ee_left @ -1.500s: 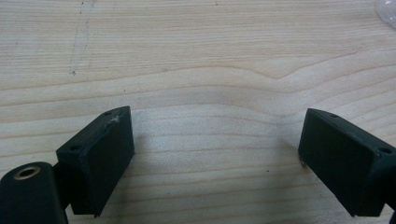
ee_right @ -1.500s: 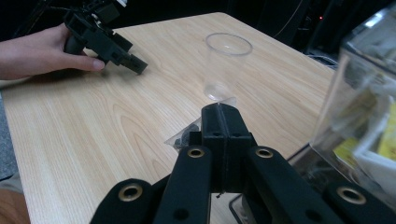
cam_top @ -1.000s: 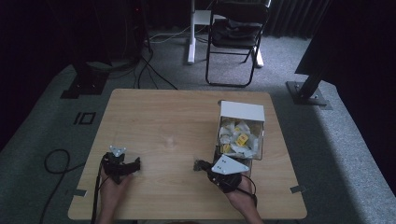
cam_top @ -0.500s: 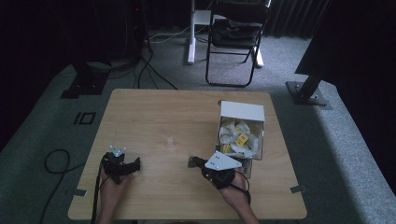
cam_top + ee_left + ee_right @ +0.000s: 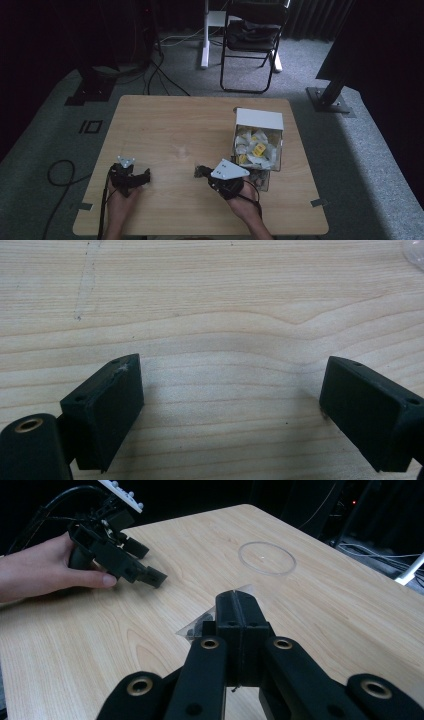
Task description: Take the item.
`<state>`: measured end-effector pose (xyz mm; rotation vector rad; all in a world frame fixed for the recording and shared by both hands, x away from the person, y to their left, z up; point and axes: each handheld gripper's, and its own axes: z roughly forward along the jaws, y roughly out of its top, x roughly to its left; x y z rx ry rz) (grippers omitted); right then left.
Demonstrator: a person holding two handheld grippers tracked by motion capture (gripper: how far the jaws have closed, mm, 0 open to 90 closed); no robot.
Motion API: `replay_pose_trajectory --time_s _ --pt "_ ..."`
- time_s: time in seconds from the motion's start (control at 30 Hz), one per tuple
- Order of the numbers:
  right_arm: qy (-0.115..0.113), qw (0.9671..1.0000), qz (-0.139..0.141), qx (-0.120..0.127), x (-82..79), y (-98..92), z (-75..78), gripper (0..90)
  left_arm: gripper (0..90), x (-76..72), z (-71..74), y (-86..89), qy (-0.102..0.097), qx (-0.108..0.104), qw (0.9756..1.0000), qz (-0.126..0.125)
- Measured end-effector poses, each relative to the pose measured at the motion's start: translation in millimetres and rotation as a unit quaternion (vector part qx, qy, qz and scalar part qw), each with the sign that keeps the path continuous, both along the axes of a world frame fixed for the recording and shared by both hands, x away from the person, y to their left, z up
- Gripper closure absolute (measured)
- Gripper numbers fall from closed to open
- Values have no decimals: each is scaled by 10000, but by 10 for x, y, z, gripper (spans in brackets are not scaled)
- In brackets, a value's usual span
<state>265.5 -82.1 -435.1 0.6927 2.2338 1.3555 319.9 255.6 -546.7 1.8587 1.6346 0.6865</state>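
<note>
Nearest, the left gripper [image 5: 131, 176] rests on the pale wooden table [image 5: 165, 125], jaws spread wide over bare wood. To its right, the right gripper [image 5: 235, 602] is clenched on a small clear plastic packet [image 5: 197, 625]. Farther off lies a clear round lid [image 5: 266, 557]; far right stands a white box of packets [image 5: 257, 142].

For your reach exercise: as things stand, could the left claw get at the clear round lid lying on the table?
Probably yes: the left claw stands open, and bare table lies between it and the clear round lid.
</note>
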Motion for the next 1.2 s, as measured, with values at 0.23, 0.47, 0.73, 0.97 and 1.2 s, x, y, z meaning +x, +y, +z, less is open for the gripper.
replay_pose_trajectory --time_s 0.23,0.47,0.73,0.97,1.2 --pt "20 10000 42 45 34 69 7 900 111 0 0 0 0 0 10000 -1" --pt "12 10000 63 75 72 116 34 900 111 0 0 0 1 1 10000 0" --pt "-33 9999 95 117 108 175 104 900 111 0 0 0 0 0 10000 -1" --pt "-27 9998 120 125 127 236 128 900 111 0 0 0 1 1 10000 0" --pt "28 9998 85 167 179 278 132 900 111 0 0 0 0 2 10000 0"
